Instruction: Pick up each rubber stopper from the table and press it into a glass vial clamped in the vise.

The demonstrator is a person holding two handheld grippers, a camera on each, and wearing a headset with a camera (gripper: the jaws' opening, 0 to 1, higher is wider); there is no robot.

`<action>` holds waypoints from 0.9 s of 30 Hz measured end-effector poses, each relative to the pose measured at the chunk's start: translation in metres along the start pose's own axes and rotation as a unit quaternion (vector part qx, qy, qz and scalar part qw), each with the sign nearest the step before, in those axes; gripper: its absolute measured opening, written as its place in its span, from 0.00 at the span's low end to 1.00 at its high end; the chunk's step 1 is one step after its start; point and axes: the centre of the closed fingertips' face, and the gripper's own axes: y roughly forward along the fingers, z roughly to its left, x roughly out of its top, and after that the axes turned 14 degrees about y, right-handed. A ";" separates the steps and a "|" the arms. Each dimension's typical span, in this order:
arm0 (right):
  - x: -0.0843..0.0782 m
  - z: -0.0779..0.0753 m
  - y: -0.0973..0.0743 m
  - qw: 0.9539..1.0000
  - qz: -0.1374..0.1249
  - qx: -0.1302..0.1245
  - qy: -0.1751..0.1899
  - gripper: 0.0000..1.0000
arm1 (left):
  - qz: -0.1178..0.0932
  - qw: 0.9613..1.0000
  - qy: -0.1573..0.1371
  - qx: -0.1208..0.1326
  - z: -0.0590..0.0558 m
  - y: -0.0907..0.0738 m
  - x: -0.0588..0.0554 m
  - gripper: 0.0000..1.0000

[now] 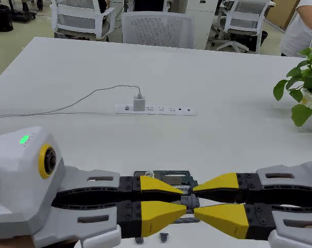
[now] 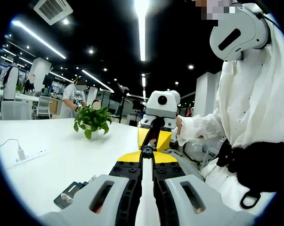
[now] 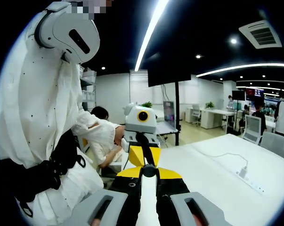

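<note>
Left gripper [image 1: 183, 199] enters the head view from the left and right gripper [image 1: 197, 199] from the right; both lie level above the near edge of the white counter [image 1: 207, 77], pointing at each other tip to tip. On each gripper the two yellow-tipped jaws converge until their tips are pressed together, with only a narrow slit between the black jaw bodies. In the left gripper view, the left gripper [image 2: 146, 153] meets the right gripper [image 2: 152, 140] at a small dark round piece [image 2: 147, 149]. What this piece is, and whether either gripper pinches it, cannot be told. The vise [image 1: 166, 179], a dark block, sits on the counter directly beneath the meeting tips and is largely covered by them; in the left gripper view it lies low and to the left [image 2: 72, 193]. No vial can be made out in it. One small dark rubber stopper [image 1: 163, 237] lies on the counter just in front of the vise, near the bottom edge of the head view. Further back on the counter is a white power strip [image 1: 161, 109] with a plugged charger [image 1: 139, 103] and cable [image 1: 68, 107]. A potted plant [image 1: 302, 88] stands at the right edge.
</note>
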 end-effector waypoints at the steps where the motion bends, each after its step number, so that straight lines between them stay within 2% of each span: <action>1: 0.000 0.000 0.000 1.000 0.000 0.000 0.001 0.05 | 0.000 1.000 0.001 0.000 0.000 0.000 0.000 0.03; 14: -0.002 -0.004 0.002 1.000 0.006 -0.004 0.005 0.05 | 0.000 1.000 0.011 0.010 0.003 -0.001 -0.003 0.03; 17: -0.001 -0.003 0.002 1.000 0.005 0.001 0.007 0.05 | -0.006 1.000 -0.003 0.008 0.003 -0.002 -0.002 0.03; 27: 0.002 0.002 0.002 1.000 0.012 0.016 -0.002 0.06 | -0.013 1.000 -0.017 -0.006 0.001 -0.003 0.002 0.03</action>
